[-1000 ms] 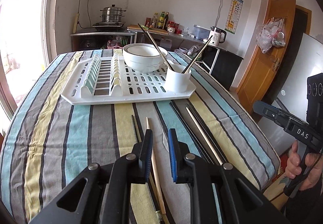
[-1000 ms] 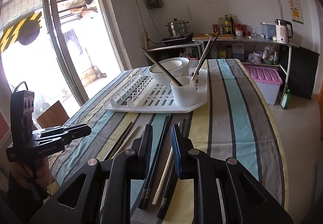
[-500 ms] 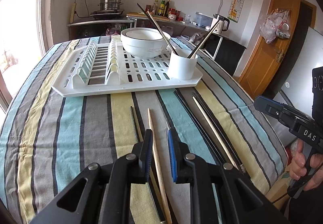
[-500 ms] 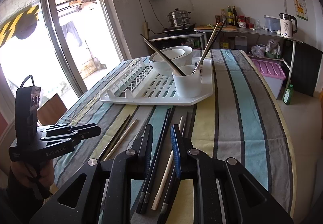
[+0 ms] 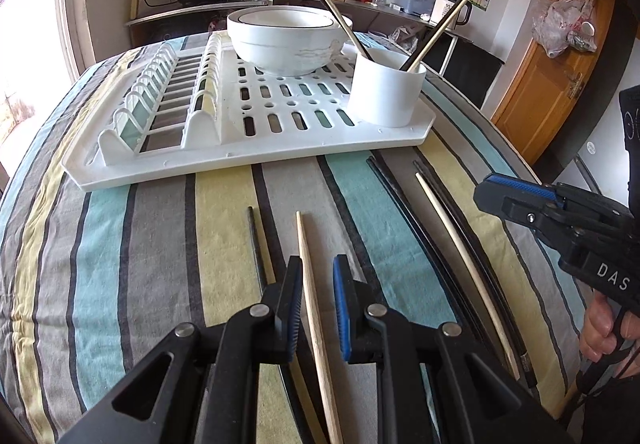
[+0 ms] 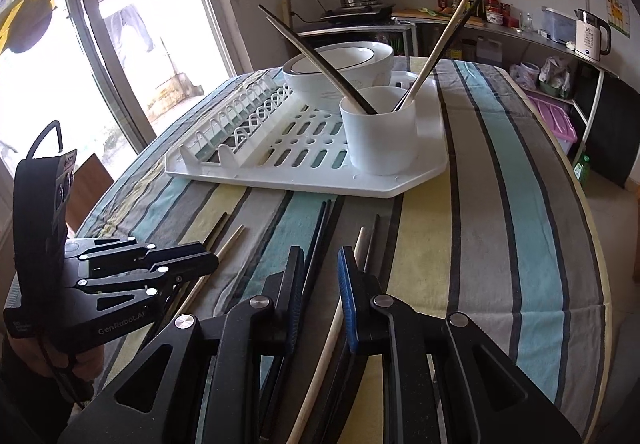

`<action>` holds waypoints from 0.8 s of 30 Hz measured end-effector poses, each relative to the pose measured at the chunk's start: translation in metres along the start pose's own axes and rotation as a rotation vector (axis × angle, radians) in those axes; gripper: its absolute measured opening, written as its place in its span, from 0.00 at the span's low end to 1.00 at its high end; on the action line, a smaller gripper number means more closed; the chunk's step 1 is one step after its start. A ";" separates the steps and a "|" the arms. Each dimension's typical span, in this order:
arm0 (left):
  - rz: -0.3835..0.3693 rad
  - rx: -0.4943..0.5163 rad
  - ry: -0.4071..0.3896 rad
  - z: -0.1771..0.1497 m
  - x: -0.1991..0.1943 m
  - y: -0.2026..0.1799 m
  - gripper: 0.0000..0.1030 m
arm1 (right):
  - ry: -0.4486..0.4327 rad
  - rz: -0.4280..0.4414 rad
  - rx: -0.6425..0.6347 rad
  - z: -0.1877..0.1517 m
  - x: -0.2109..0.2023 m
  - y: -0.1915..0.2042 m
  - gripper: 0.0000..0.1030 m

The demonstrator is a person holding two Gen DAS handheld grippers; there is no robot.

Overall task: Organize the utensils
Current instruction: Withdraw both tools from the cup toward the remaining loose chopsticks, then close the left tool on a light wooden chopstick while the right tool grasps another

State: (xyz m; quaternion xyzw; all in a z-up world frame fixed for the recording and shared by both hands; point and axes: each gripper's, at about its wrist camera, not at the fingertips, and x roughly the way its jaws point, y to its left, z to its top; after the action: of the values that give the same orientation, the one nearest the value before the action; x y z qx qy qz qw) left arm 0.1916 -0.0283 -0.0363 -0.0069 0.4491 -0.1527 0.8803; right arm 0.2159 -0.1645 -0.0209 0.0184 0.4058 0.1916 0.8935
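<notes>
Several loose chopsticks lie on the striped cloth in front of a white dish rack [image 5: 240, 152]. My left gripper [image 5: 317, 278] hangs low over them, open by a narrow gap, with a wooden chopstick [image 5: 306, 244] running between its fingers untouched. A black chopstick [image 5: 255, 244] lies just to its left. My right gripper [image 6: 320, 270] is open the same way above a pair of black chopsticks [image 6: 322, 232]. A pale wooden chopstick [image 6: 359, 248] passes under its right finger. A white cup [image 6: 380, 132] on the rack holds several chopsticks.
A white bowl [image 5: 284, 40] sits on the rack behind the cup. The right gripper [image 5: 484, 192] shows at the right edge of the left wrist view, the left gripper [image 6: 208, 258] at the left of the right wrist view. The table edge curves close on the right.
Both grippers have come forward and down toward the chopsticks on the cloth and now tilt more steeply. The gaps between their fingers look much the same.
</notes>
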 end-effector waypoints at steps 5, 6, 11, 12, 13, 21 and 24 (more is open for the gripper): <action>0.009 -0.006 0.021 0.000 0.006 0.002 0.16 | 0.041 -0.021 0.000 0.003 0.013 -0.002 0.17; 0.010 -0.005 0.023 0.000 0.007 0.001 0.16 | 0.048 -0.024 0.004 0.002 0.014 -0.004 0.17; 0.008 -0.005 0.023 0.001 0.009 0.001 0.16 | 0.078 -0.045 0.010 0.001 0.021 -0.008 0.16; 0.006 -0.005 0.022 0.001 0.010 0.001 0.16 | 0.082 -0.047 0.010 0.001 0.022 -0.008 0.16; 0.006 -0.006 0.021 0.001 0.009 0.001 0.16 | 0.085 -0.048 0.008 0.001 0.023 -0.008 0.16; -0.006 -0.015 0.021 0.002 0.010 0.004 0.16 | 0.122 -0.056 0.012 0.005 0.037 -0.009 0.14; -0.007 -0.018 0.024 0.002 0.010 0.005 0.16 | 0.125 -0.070 0.018 0.008 0.040 -0.009 0.14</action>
State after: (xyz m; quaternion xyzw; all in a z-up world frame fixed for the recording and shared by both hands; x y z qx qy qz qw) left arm 0.2002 -0.0270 -0.0433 -0.0146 0.4610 -0.1516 0.8742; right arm 0.2484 -0.1582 -0.0461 0.0000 0.4628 0.1573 0.8724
